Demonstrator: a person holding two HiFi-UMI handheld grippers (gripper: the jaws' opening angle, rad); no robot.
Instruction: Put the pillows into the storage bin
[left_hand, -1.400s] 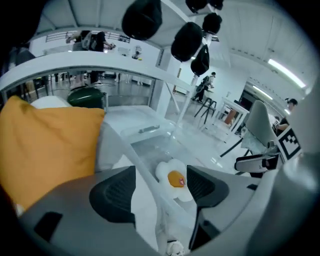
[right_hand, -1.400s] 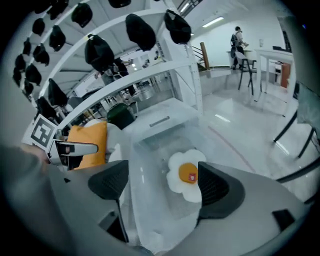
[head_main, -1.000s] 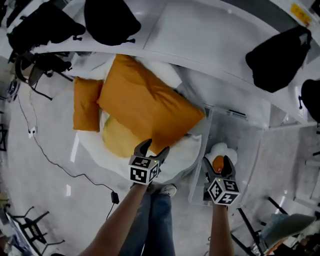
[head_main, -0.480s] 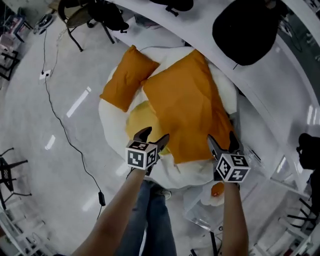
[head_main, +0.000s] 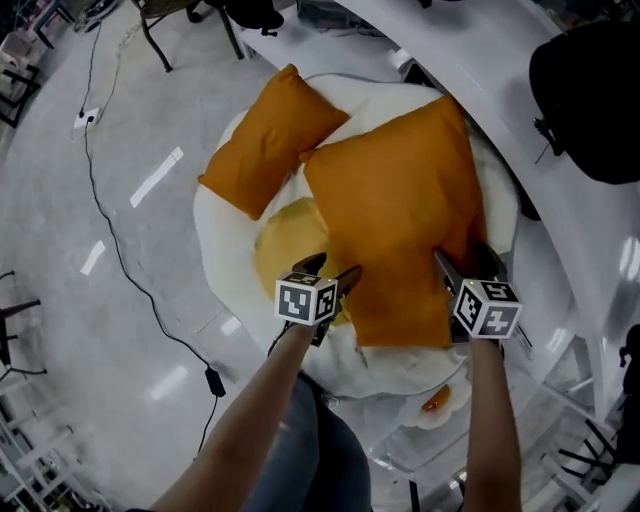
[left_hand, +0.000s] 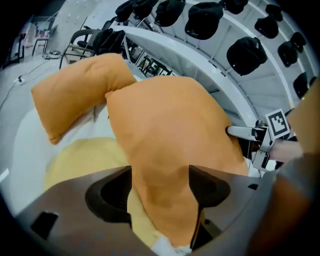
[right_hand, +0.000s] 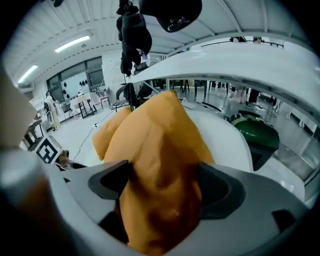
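**A:** While both tools sit at the near corners of the big orange pillow (head_main: 400, 220), how do they stand?

**B:** The left tool (head_main: 333, 268) has just been opening its jaws. They are spread wide with 1 corner between them, not yet squeezed. The right tool (head_main: 463, 255) straddles the other corner, its jaws apart too.

**A:** And the storage bin (head_main: 392, 462)?

**B:** Behind the right tool, close to the person. A small egg pillow (head_main: 435, 405) appears to sit in it.

**A:** What could go wrong?

**B:** I judge 3 risks:
- A shallow bite on soft fabric may slip on the lift.
- The pillow lies on the fried-egg cushion (head_main: 285, 250) under both tools, touching the smaller orange pillow (head_main: 265, 140) beyond the left tool, so dragging could pull either one along.
- It looks wider than the bin, so it may catch the rim.
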